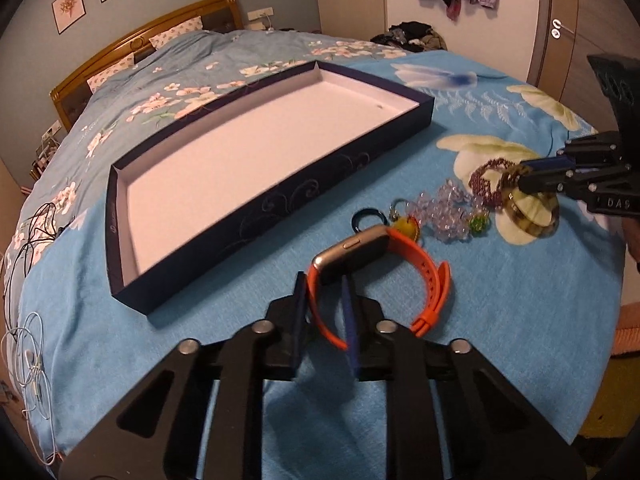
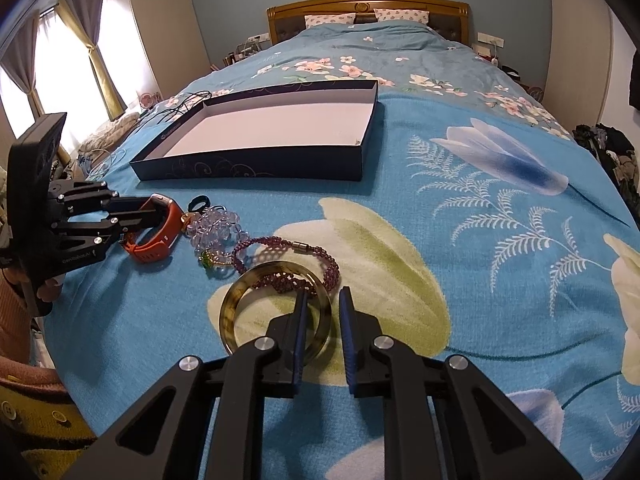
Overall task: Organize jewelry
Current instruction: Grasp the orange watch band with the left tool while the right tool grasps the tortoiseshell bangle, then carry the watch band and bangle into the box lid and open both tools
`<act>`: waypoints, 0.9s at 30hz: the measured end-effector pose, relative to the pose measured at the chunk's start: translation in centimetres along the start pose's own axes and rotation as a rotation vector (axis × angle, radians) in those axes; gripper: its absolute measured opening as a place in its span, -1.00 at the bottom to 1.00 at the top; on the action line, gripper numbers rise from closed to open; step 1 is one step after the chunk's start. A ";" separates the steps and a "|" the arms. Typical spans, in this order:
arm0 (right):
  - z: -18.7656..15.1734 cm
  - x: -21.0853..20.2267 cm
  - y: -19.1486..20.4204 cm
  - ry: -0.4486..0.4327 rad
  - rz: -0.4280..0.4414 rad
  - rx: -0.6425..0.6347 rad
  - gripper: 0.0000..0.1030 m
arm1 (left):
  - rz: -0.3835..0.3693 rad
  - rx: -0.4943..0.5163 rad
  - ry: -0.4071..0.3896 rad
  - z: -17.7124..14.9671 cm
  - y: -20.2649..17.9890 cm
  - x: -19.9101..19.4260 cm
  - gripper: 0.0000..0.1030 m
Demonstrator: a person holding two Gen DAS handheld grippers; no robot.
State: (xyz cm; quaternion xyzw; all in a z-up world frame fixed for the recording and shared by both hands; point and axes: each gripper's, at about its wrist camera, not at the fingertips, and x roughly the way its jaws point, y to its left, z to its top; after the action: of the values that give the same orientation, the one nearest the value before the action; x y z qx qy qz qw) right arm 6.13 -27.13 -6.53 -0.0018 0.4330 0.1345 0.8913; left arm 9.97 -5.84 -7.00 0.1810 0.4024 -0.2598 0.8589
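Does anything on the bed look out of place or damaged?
Nothing looks damaged. The jewelry lies in a loose cluster on the blanket, outside the empty box: orange watch, clear bead bracelet, purple beaded bracelet, bangle. Cables trail at the bed's edge.

A: What is the left hand-held gripper [image 1: 325, 280] doing?

B: Its two blue pads sit on each side of the orange strap of the watch [image 1: 376, 276]. They squeeze the strap. The watch lies on the blue flowery bed [image 1: 500, 300].

A: What is next to it?

B: A big dark box [image 1: 224, 216], white inside, just to the left. On the right are clear beads [image 1: 448, 212], a purple bracelet [image 1: 486, 184] and a brown bangle [image 1: 532, 216]. The right hand-held gripper [image 1: 520, 178] pinches the bangle's rim.
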 end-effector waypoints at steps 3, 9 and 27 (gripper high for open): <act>0.1 0.0 -0.4 -0.001 0.009 0.017 -0.87 | 0.010 -0.014 -0.005 -0.1 -0.1 -0.1 -0.73; 0.9 -1.3 -0.9 -0.036 0.056 0.042 -0.87 | 0.000 -0.070 -0.027 -0.4 0.5 -0.9 -0.79; 11.9 0.5 0.7 -0.180 0.115 -0.018 -0.87 | 0.058 -0.237 -0.141 4.5 7.0 -3.7 -0.80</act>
State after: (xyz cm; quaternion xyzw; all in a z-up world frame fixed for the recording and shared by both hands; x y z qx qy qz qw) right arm 15.44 -24.92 0.59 0.0270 0.3493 0.1891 0.9173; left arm 14.84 -1.43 -0.66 0.0713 0.3634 -0.1979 0.9076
